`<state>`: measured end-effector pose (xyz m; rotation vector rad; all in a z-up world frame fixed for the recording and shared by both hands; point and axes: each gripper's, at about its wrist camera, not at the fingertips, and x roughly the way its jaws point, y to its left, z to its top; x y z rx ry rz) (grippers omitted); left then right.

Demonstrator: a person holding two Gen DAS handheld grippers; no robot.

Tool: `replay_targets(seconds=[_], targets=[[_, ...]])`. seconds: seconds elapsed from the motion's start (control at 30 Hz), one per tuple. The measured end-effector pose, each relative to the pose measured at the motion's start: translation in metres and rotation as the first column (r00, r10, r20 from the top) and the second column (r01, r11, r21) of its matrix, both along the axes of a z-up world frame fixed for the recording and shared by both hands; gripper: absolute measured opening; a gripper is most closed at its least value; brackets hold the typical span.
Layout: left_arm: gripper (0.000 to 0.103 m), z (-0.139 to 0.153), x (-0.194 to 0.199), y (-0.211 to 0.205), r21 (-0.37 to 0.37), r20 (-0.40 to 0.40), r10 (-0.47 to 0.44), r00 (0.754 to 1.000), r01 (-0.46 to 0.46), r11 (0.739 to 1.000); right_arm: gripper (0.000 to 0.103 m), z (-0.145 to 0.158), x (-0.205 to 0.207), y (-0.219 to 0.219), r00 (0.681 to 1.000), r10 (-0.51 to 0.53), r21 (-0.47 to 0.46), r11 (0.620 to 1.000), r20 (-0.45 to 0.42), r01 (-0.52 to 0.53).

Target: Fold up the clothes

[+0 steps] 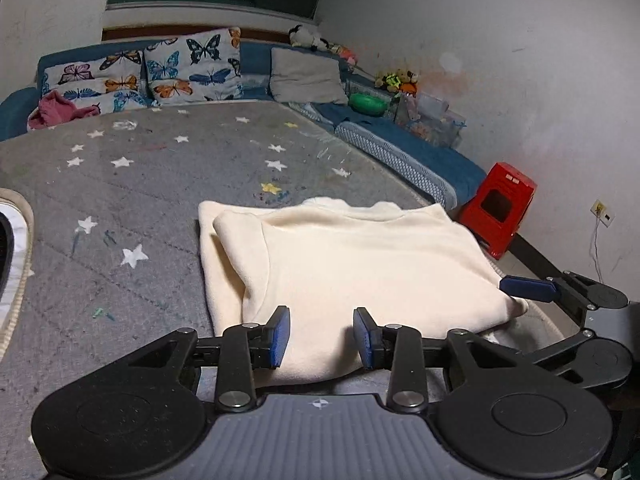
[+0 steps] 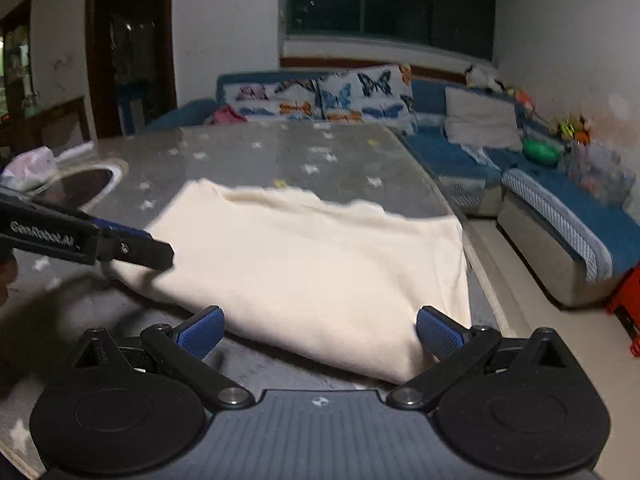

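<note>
Two grippers, my left gripper (image 1: pixel 321 336) narrowly parted and my right gripper (image 2: pixel 319 332) spread wide, both holding nothing, straddle the near hem of the folded cream fleece garment (image 1: pixel 352 264) on the grey star-print mat (image 1: pixel 132 184); I should pinch every hem layer evenly.

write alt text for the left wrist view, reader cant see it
A folded cream garment lies on a grey star-patterned mat, with the open left gripper straddling its near edge. The right gripper reaches in at the garment's right corner; butterfly cushions and a red stool sit behind.
</note>
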<state>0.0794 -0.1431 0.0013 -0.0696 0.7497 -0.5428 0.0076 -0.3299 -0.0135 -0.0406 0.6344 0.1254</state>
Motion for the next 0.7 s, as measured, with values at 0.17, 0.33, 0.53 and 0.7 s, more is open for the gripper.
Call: replay_targets(seconds=[0.17, 0.33, 0.53, 0.7], targets=[[0.038, 0.0, -0.006, 0.007, -0.002, -0.002, 0.019, 1.0, -0.019, 1.0, 0.103, 0.001, 0.005, 0.003, 0.999, -0.033, 0.031, 0.999, 0.006, 0.033], [0.038, 0.001, -0.013, 0.014, -0.004, -0.001, 0.04, 0.999, -0.04, 0.999, 0.103, -0.009, 0.009, 0.012, 0.998, -0.055, -0.047, 0.997, -0.021, 0.054], [0.043, 0.006, -0.018, 0.03, -0.004, 0.009, 0.092, 0.996, -0.092, 0.996, 0.103, 0.008, 0.012, 0.023, 0.999, -0.032, -0.012, 0.999, 0.027, 0.032], [0.047, 0.003, -0.02, 0.047, 0.02, -0.009, 0.142, 0.99, -0.142, 0.99, 0.103, 0.005, 0.028, 0.035, 0.999, -0.051, 0.025, 0.998, 0.01, 0.051]])
